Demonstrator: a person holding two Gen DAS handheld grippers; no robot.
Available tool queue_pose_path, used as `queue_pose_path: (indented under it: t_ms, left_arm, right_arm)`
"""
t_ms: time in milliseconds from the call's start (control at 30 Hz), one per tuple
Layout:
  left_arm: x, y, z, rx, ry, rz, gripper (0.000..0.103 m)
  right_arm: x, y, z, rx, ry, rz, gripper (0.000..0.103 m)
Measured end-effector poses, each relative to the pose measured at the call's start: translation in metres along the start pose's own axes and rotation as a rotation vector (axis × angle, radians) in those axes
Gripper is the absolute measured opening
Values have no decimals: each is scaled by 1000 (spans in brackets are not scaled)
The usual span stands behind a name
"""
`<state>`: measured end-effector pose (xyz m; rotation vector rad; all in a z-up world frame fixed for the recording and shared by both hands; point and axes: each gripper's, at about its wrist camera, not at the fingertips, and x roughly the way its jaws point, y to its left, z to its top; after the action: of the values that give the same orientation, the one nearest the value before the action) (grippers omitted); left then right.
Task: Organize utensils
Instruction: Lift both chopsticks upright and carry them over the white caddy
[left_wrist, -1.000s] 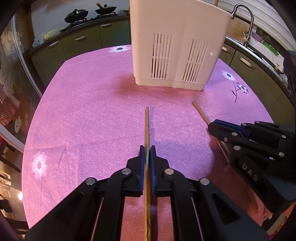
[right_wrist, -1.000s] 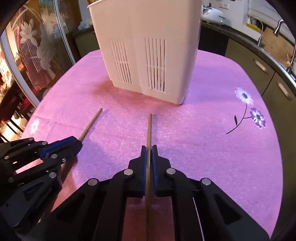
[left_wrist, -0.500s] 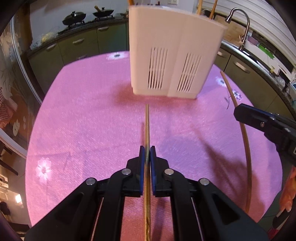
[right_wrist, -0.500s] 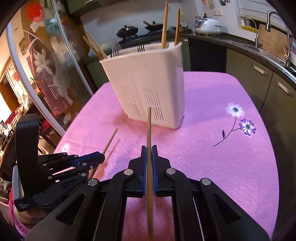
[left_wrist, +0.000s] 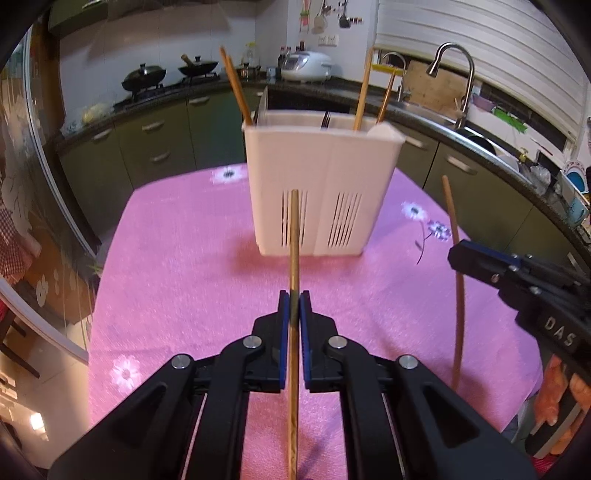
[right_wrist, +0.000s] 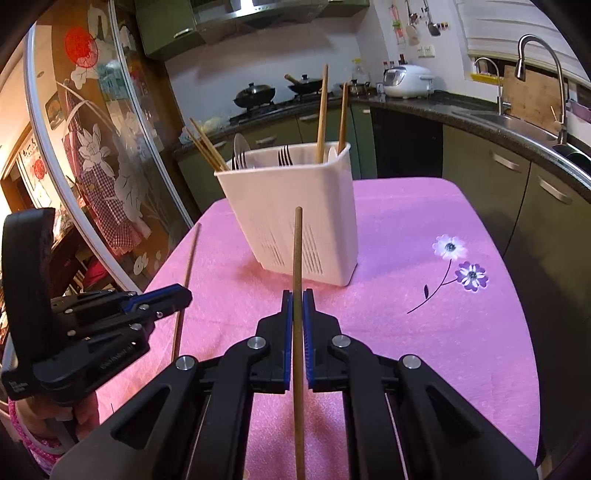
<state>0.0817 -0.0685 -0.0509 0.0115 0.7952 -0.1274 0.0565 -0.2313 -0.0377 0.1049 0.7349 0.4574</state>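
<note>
Pink tablecloth (left_wrist: 177, 258) below, both tongs, left (left_wrist: 294, 301) and "DAS"-lettered right (right_wrist: 297, 299), clamp chopsticks.

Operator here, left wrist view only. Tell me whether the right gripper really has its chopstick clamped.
Observer: Yes. In the right wrist view the right gripper is shut on the right chopstick, which runs straight out ahead of it.
Operator: Now report what cutlery the holder hides from me.
Observer: A metal spoon stands at one end of the holder, beside two leaning chopsticks.
Operator: Say where the right chopstick's tip is.
Observer: In the right wrist view its tip overlaps the holder's slotted wall, below the rim. It is not yet inside.
</note>
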Motion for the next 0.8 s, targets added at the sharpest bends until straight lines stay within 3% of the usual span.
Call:
queue_pose_path:
  t_ms: [600, 800]
  left_arm:
    - [-53, -8, 51, 39, -151, -7, 6]
    - [-76, -9, 77, 54, -203, -45, 6]
  right_arm:
    - [-51, 8, 30, -33, -136, 31, 6]
    - [-70, 12, 51, -52, -194, 29, 6]
